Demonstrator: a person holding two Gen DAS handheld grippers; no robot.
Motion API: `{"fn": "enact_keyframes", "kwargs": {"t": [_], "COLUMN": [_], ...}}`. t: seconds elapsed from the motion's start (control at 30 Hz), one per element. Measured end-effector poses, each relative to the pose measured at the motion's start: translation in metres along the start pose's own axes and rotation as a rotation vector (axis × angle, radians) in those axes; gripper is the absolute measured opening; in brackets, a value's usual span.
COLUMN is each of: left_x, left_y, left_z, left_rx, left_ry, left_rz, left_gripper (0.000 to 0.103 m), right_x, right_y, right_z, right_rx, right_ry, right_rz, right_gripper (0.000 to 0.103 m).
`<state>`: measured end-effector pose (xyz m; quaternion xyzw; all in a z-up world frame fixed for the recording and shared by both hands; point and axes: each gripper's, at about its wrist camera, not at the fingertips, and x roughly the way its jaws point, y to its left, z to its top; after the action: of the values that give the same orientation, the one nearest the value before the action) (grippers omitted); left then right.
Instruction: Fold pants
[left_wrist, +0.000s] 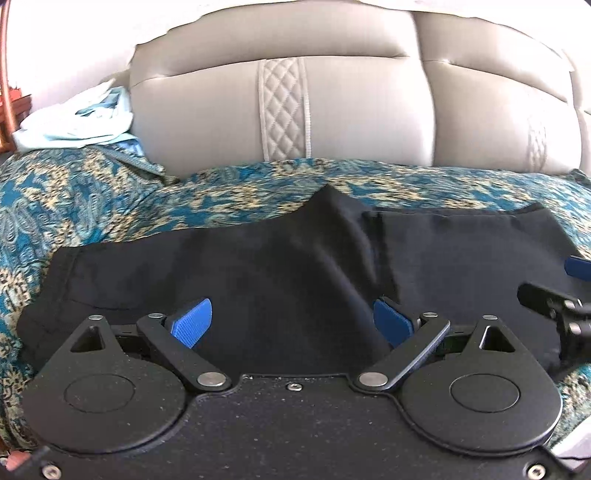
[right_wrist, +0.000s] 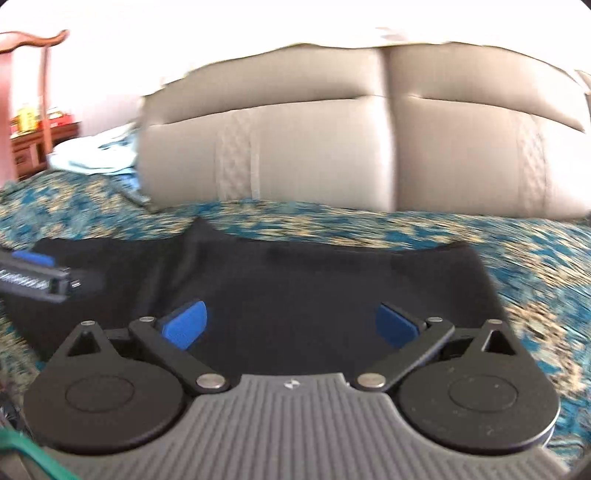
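A beige padded headboard (left_wrist: 332, 110) stands behind the bed with a teal patterned cover (left_wrist: 92, 199). The black pants (left_wrist: 295, 266) lie folded flat on this cover. Above them, the left hand-held gripper (left_wrist: 291, 325) and right hand-held gripper (right_wrist: 291, 325) are spread wide, pinching nothing.

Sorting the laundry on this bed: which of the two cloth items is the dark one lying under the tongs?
The black pants, spread flat in front; the pale blue cloth lies bunched by the headboard.
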<state>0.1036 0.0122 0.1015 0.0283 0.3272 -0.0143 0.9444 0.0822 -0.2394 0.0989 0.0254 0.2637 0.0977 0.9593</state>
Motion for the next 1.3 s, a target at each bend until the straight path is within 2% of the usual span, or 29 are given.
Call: {"fn": "enact_keyframes", "kwargs": {"t": [0.13, 0.2, 0.27, 0.47, 0.63, 0.83, 0.9, 0.97, 1.13, 1.23, 1.27, 1.3], "left_x": [-0.005, -0.009, -0.014, -0.023, -0.016, 0.000, 0.008, 0.011, 0.019, 0.019, 0.018, 0.014], "left_y": [-0.017, -0.027, -0.039, -0.068, -0.081, -0.080, -0.079, -0.075, -0.062, -0.060, -0.060, -0.059], "left_z": [-0.006, -0.010, -0.016, -0.029, -0.036, -0.047, -0.052, -0.055, -0.053, -0.052, -0.051, -0.048], "left_rx": [0.007, 0.017, 0.042, 0.117, 0.137, 0.121, 0.118, 0.093, 0.011, 0.024, 0.027, 0.021], "left_ry": [-0.010, -0.026, -0.048, -0.097, -0.078, -0.027, 0.000, -0.005, 0.027, 0.022, 0.019, -0.003], "left_rz": [-0.046, -0.059, -0.080, -0.161, -0.157, -0.119, -0.098, -0.079, -0.100, -0.098, -0.096, -0.094], "left_gripper": [0.093, 0.083, 0.078, 0.069, 0.062, 0.062, 0.071, 0.079, 0.087, 0.088, 0.079, 0.051], "right_x": [-0.001, -0.002, -0.004, -0.009, -0.005, 0.004, 0.007, 0.008, 0.010, 0.011, 0.011, 0.011], "right_y": [-0.018, -0.022, -0.023, -0.016, -0.012, -0.014, -0.015, -0.017, -0.018, -0.016, -0.017, -0.017], "right_z": [-0.008, -0.013, -0.020, -0.035, -0.040, -0.046, -0.048, -0.050, -0.056, -0.058, -0.057, -0.058], "right_rx": [0.036, 0.034, 0.018, -0.067, -0.094, -0.075, -0.064, -0.043, -0.035, -0.036, -0.035, -0.032], "right_ry": [0.015, 0.019, 0.016, -0.022, -0.028, -0.045, -0.042, -0.049, -0.076, -0.085, -0.085, -0.086], "right_rz": [-0.061, -0.090, -0.123, -0.190, -0.225, -0.246, -0.249, -0.240, -0.244, -0.251, -0.250, -0.248], "right_gripper": [0.103, 0.103, 0.103, 0.103, 0.103, 0.103, 0.103, 0.103, 0.103, 0.103, 0.103, 0.103]}}
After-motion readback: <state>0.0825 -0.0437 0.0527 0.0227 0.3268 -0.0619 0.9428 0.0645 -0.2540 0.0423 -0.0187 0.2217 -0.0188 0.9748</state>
